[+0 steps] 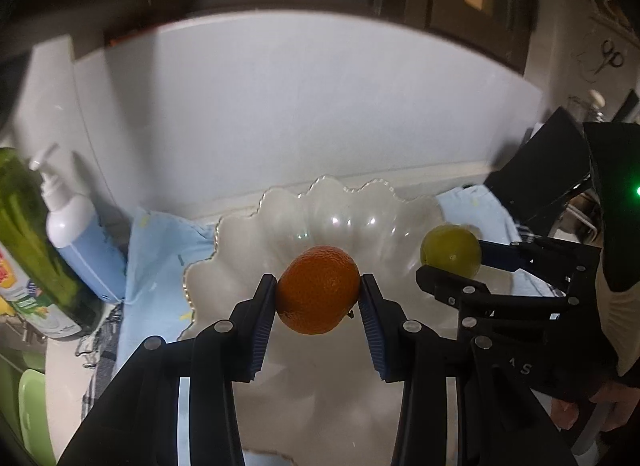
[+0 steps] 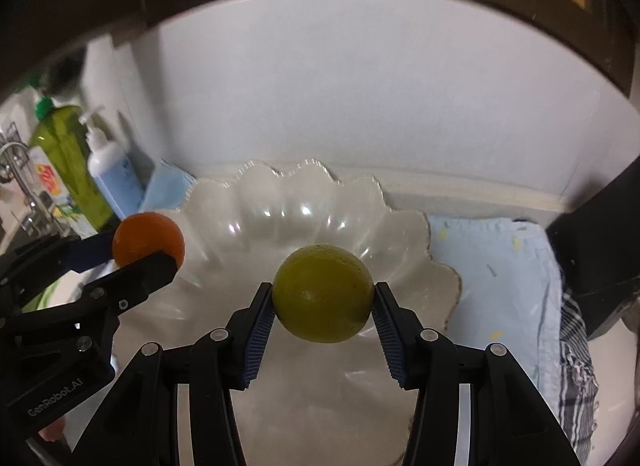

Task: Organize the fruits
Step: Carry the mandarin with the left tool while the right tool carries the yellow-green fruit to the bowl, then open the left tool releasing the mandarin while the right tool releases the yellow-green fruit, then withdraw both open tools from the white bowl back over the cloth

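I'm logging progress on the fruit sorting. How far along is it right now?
Done: nothing lies in the white bowl yet.
In hand: the left claw is shut on an orange, and the right claw is shut on a green lime, both held over the bowl.
Left: setting both fruits down inside and letting go. No other loose fruit shows.

You have an orange fruit (image 1: 318,290) and a yellow-green one (image 2: 323,294). Under them sits a glossy white scalloped bowl (image 2: 256,201) on a pale blue cloth (image 2: 496,262) with small yellow flecks. Both black grippers carry ribbed blue pads (image 1: 262,322). At left stand a green bottle (image 2: 68,153) and a white-and-blue pump bottle (image 1: 80,238).
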`<control>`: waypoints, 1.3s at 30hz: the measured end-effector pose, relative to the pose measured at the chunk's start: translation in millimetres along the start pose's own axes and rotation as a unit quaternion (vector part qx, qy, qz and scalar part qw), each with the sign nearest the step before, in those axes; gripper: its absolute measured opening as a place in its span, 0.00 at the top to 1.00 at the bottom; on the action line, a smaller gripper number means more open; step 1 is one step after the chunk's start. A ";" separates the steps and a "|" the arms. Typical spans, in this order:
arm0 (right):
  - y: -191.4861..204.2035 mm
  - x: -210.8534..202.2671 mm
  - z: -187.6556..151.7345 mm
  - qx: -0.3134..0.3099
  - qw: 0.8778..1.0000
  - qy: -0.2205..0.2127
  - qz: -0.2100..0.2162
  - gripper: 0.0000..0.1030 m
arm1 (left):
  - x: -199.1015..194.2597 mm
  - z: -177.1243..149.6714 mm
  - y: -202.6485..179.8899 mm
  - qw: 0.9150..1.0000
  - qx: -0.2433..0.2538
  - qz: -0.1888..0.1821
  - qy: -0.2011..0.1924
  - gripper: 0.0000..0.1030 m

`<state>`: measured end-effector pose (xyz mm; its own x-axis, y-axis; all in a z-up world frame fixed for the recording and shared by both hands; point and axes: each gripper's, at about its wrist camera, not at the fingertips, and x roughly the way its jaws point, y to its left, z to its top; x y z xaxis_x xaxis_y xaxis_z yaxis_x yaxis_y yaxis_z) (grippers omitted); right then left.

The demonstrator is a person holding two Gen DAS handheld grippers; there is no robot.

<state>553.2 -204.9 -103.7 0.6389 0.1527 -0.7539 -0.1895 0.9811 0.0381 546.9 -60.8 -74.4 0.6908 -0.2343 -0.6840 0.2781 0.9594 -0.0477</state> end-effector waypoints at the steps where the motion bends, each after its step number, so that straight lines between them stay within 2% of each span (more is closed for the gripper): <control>1: -0.7 5.4 0.0 0.001 1.000 0.007 -0.002 0.51 | 5.2 0.6 0.2 1.000 0.000 0.002 0.006 0.60; 8: -5.9 32.5 1.6 0.010 0.999 0.050 -0.010 0.51 | 35.1 3.8 5.7 0.999 0.005 0.007 0.052 0.60; 13: -3.8 39.4 1.9 0.006 0.998 0.060 -0.013 0.50 | 46.4 1.5 9.8 0.997 -0.001 0.007 0.075 0.59; 14: -3.5 38.1 2.3 0.004 0.998 0.056 -0.015 0.49 | 49.1 2.2 11.2 0.997 -0.002 0.008 0.079 0.59; 15: -3.5 36.5 3.2 0.002 0.998 0.052 -0.020 0.43 | 51.3 0.9 11.9 0.996 -0.005 0.009 0.086 0.58; 16: -3.2 34.8 4.2 0.001 0.999 0.049 -0.025 0.38 | 52.9 0.5 12.8 0.996 -0.010 0.008 0.090 0.53; 17: -2.6 33.5 6.3 0.001 0.999 0.045 -0.030 0.37 | 53.3 0.5 14.3 0.996 -0.013 0.011 0.089 0.44; 18: -3.4 30.5 7.0 0.000 0.999 0.038 -0.039 0.36 | 51.2 0.1 15.8 0.996 -0.015 0.015 0.085 0.40; 26: -8.8 11.5 2.8 0.003 0.998 0.024 -0.060 0.33 | 28.1 -1.1 11.4 0.998 -0.008 0.039 0.056 0.21; 29: -9.7 3.1 -0.6 0.009 0.998 0.017 -0.065 0.26 | 12.9 -1.8 11.2 0.998 -0.010 0.050 0.041 0.15; 33: -9.2 -14.1 -7.3 0.018 0.998 0.003 -0.064 0.26 | -9.9 -4.5 10.6 0.998 -0.014 0.062 0.018 0.10; 39: -3.5 -46.9 -18.1 0.031 0.998 -0.023 -0.056 0.26 | -50.0 -13.5 12.9 0.998 -0.027 0.055 -0.006 0.06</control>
<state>510.4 -217.6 -80.4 0.6870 0.0464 -0.7252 -0.0706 0.9975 -0.0031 507.0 -34.5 -50.6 0.7228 -0.1284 -0.6791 0.1641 0.9864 -0.0118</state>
